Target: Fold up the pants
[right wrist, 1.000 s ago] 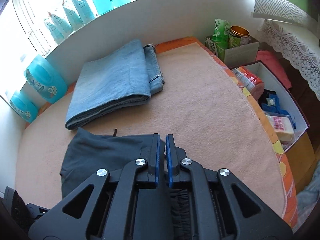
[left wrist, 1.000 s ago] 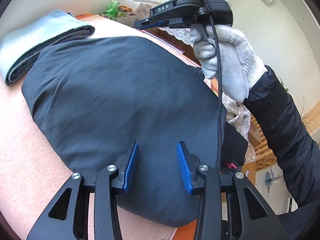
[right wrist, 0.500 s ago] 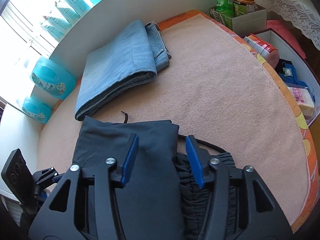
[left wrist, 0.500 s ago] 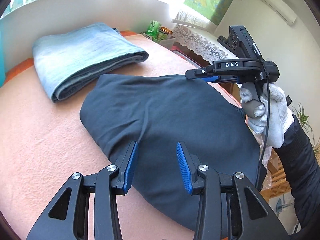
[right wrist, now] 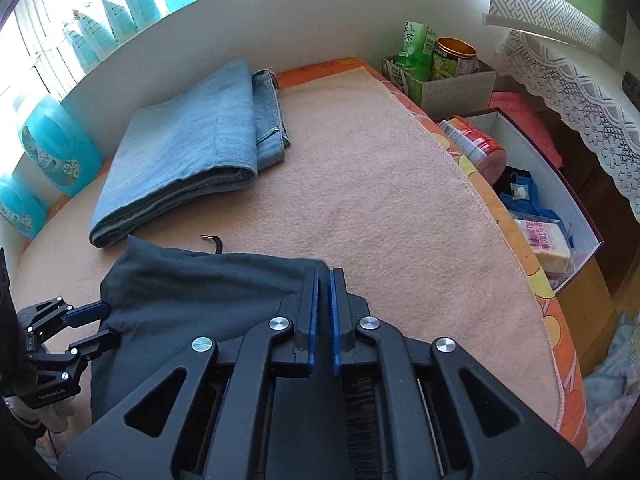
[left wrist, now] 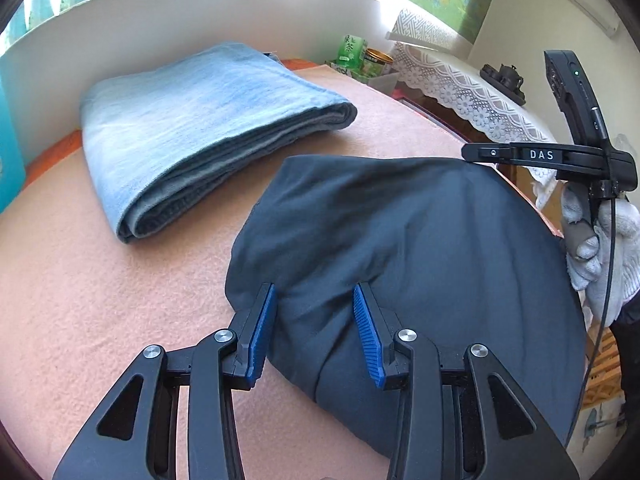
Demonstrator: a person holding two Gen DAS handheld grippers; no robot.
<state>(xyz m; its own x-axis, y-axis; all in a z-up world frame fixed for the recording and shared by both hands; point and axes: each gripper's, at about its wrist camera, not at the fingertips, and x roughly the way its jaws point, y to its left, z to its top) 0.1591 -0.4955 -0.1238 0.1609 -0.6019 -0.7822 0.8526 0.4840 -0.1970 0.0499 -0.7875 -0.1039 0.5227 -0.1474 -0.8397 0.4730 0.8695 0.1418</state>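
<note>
The dark navy pants (left wrist: 408, 256) lie folded on the peach blanket (left wrist: 100, 300), seen also in the right wrist view (right wrist: 192, 292). My left gripper (left wrist: 314, 320) is open, its blue pads on either side of a bunched fold at the pants' near left corner. My right gripper (right wrist: 323, 280) is shut on the pants' far right corner. It also shows in the left wrist view (left wrist: 476, 153), level at the pants' far edge. A drawstring tip (right wrist: 212, 240) pokes out from under the pants.
Folded light blue jeans (left wrist: 200, 128) lie behind the pants near the wall (right wrist: 188, 152). Turquoise bottles (right wrist: 56, 148) stand at the left. A box with tea carton and tin (right wrist: 436, 68) and an open box of items (right wrist: 532, 200) sit past the blanket's right edge.
My right gripper was open half a second ago and has closed on the pants' corner. My left gripper has come down onto the pants' near corner, bunching the fabric.
</note>
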